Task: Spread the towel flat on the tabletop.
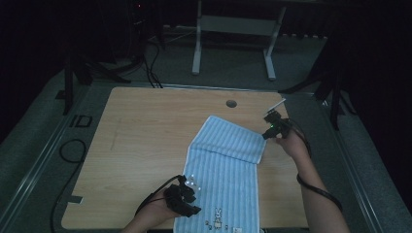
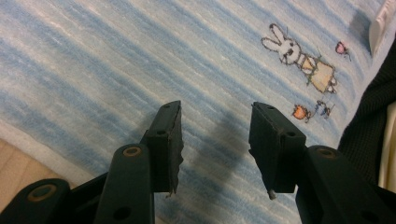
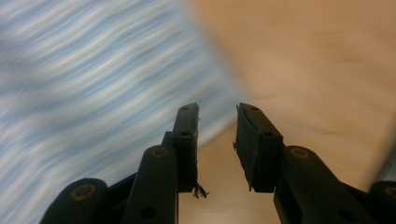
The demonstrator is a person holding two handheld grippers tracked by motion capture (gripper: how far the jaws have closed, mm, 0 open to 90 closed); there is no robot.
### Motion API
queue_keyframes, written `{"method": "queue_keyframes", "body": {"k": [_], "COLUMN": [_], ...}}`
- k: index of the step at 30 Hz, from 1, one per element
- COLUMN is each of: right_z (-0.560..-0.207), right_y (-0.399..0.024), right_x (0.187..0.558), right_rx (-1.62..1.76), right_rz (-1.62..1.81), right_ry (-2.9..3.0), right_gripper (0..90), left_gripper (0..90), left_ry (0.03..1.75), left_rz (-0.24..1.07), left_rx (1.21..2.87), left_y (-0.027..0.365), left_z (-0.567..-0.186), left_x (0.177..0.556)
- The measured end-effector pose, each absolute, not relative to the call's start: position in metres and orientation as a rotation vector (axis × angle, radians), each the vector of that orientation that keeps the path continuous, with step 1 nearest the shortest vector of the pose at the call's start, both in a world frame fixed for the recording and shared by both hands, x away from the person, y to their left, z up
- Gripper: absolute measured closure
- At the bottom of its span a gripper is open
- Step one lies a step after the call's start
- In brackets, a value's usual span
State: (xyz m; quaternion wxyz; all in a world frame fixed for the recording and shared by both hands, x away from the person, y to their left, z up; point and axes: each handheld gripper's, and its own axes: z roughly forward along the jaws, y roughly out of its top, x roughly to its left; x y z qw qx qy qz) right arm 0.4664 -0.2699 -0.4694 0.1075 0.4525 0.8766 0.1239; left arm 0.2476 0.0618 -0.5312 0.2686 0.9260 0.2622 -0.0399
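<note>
No readable writing — towel (image 2: pixel 140 60) shows rabbit (image 2: pixel 299 56).

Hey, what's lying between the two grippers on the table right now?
Only the blue striped towel: in the high view it stretches from the left gripper at its near edge up to the folded-over end beside the right gripper. Nothing else lies there.

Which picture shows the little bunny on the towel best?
The left gripper view. The bunny is close and sharp on the blue striped towel, with tiny flowers beside it. In the high view the bunny is a small blurry mark near the towel's near end. The right gripper view shows blurred towel stripes.
</note>
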Motion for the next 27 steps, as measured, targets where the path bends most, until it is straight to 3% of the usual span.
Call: {"method": "queue_keyframes", "body": {"k": [5,9,17,27], "right_z": [-0.478,-0.48,-0.513,-0.518], "right_y": [-0.242,-0.224,-0.224,-0.218], "right_x": [0.433,0.417,0.443,0.477], "right_rx": [1.16,1.031,1.174,1.213], "right_rz": [0.361,0.307,0.245,0.191], "right_ry": [2.716,2.763,2.761,2.678], "right_gripper": [72.4,85.0,89.3,89.5], "left_gripper": [53.7,53.8,53.8,53.8], "left_ry": [0.703,0.687,0.686,0.661], "left_rz": [-0.09,-0.091,-0.124,-0.138], "left_rx": [2.493,2.505,2.503,2.513], "left_y": [0.063,0.058,0.055,0.054], "left_z": [-0.524,-0.524,-0.532,-0.532], "left_x": [0.245,0.245,0.247,0.242]}}
